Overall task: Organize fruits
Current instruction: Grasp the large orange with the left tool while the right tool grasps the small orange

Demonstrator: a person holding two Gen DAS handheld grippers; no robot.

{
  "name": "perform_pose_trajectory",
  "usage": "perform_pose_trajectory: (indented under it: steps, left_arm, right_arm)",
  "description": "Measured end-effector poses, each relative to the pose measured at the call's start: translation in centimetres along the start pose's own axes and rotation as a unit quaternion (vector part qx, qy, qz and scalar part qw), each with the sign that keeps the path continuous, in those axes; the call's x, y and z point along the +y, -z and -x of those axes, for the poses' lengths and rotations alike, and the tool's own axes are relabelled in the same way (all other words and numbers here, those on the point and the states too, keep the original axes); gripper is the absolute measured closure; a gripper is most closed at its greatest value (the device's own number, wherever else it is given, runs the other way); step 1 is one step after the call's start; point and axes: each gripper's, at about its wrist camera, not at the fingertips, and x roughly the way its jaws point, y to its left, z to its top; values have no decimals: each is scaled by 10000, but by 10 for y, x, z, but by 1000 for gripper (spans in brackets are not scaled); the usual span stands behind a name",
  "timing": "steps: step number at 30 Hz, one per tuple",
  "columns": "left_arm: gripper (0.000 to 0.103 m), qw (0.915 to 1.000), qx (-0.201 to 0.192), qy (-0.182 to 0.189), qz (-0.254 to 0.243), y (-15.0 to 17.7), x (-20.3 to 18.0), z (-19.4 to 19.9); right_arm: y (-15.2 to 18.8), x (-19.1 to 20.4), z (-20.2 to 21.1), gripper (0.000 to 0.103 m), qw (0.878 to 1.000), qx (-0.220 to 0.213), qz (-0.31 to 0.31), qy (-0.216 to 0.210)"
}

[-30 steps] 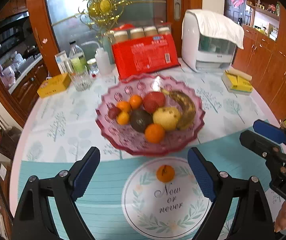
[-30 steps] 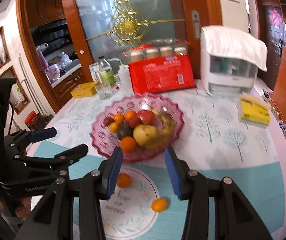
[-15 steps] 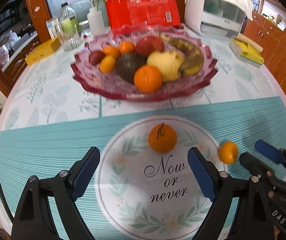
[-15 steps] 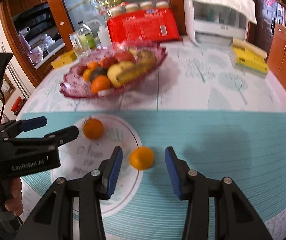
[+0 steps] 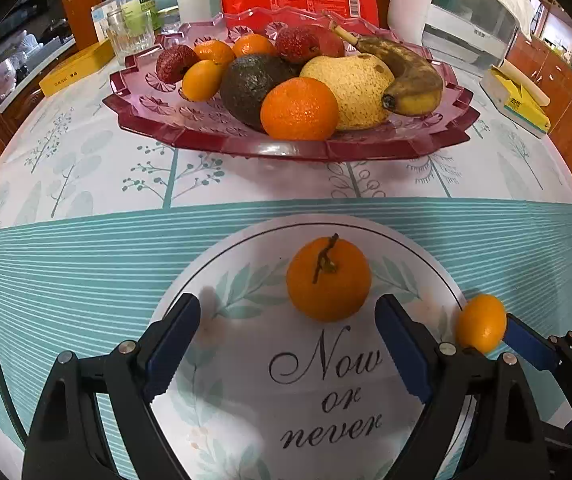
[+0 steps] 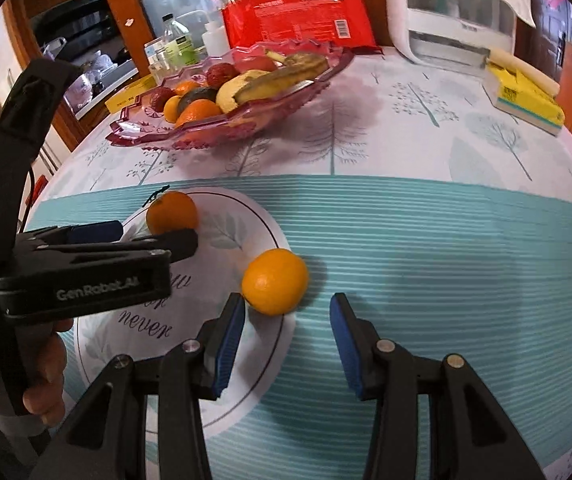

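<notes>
1. Both grippers are hanging low over the table: my left gripper [image 5: 288, 344] is standing wide open and empty, and my right gripper [image 6: 286, 340] is standing open more narrowly, also holding nothing.
2. In the left wrist view, the stemmed mandarin [image 5: 329, 279] is sitting at centre frame on the white printed circle [image 5: 246, 400] of the tablecloth, just ahead of my open pads and not yet between them.
3. In the right wrist view, the smaller orange [image 6: 275, 282] is lying at centre frame on the circle's edge, just beyond my left-hand pad [image 6: 228, 342] and slightly left of the gap.
4. I am judging both fruits light, round and apt to roll on the smooth cloth; the skin looks thin and soft, so a gentle squeeze across the widest middle should suit, keeping clear of the dry stem.
5. At the top of both frames, the pink faceted fruit bowl [image 5: 190, 136], a glassy scalloped dish, is already holding oranges, a dark pebbly avocado [image 5: 252, 86], a speckled pear [image 5: 356, 88] and a browned banana [image 5: 404, 74].
6. I am reckoning the bowl is where these two belong; placing them gently should spare the heap from shifting.
</notes>
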Motion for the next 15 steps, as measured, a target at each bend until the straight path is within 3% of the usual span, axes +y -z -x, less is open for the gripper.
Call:
perform_pose_trajectory:
  steps: [7, 10, 14, 15]
  left_arm:
    - [26, 9998, -109, 148, 100, -6, 4, -2]
    - [39, 9995, -125, 269, 48, -7, 2, -2]
    - [64, 9989, -167, 404, -151, -4, -9, 2]
    - [65, 9989, -172, 394, -182, -3, -11, 2]
  right_arm:
    - [-6, 3, -5, 58, 9999, -40, -26, -118]
    - [-8, 4, -6, 59, 9999, -52, -30, -110]
    - [-7, 6, -7, 64, 10000, -62, -19, -3]
    - [-7, 6, -7, 67, 10000, -59, -15, 30]
